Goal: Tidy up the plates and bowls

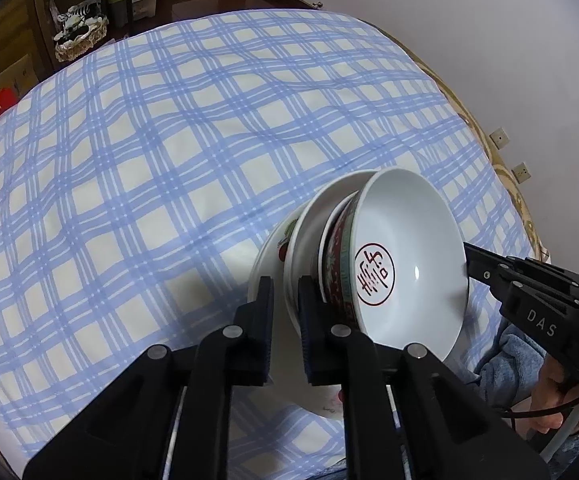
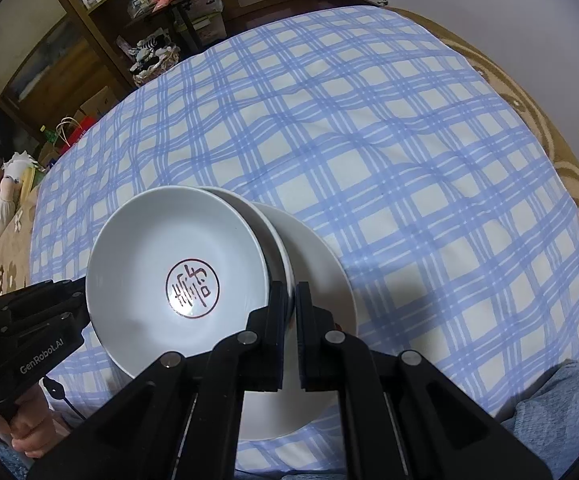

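On the near edge of the checked bedspread [image 1: 169, 152]: a nested stack of dishes gripped from both sides.

The top bowl [image 1: 409, 256], white inside with a red round seal, sits in a second bowl [image 2: 267, 222] over a wide white plate [image 2: 321, 264]; the left gripper [image 1: 285, 304] stands narrow over the stack's rim, a small gap showing between its pads; the right gripper [image 2: 291, 308] is clamped on the bowls' rim; a hand [image 2: 29, 432] grasps the left handle.
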A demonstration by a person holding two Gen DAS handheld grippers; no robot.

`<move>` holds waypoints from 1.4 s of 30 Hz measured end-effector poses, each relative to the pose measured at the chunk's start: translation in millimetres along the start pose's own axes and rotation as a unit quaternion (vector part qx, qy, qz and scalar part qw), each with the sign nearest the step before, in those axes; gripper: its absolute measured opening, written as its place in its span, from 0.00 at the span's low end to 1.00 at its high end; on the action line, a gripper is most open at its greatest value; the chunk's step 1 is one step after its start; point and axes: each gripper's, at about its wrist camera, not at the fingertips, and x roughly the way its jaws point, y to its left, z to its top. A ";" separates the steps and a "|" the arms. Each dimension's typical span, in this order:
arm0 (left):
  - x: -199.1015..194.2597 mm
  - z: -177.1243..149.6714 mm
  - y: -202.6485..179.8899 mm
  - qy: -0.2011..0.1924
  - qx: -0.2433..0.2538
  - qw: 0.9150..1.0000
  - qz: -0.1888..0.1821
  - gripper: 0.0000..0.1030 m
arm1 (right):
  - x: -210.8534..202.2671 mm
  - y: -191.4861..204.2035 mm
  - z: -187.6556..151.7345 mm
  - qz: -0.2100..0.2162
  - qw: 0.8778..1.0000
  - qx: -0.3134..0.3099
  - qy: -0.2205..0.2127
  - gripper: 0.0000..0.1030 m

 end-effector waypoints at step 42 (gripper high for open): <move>-185.1 -69.4 -37.6 -0.284 0.059 0.937 0.196 0.98 | -184.4 -10.0 -43.7 0.048 0.966 -0.032 -0.251 1.00</move>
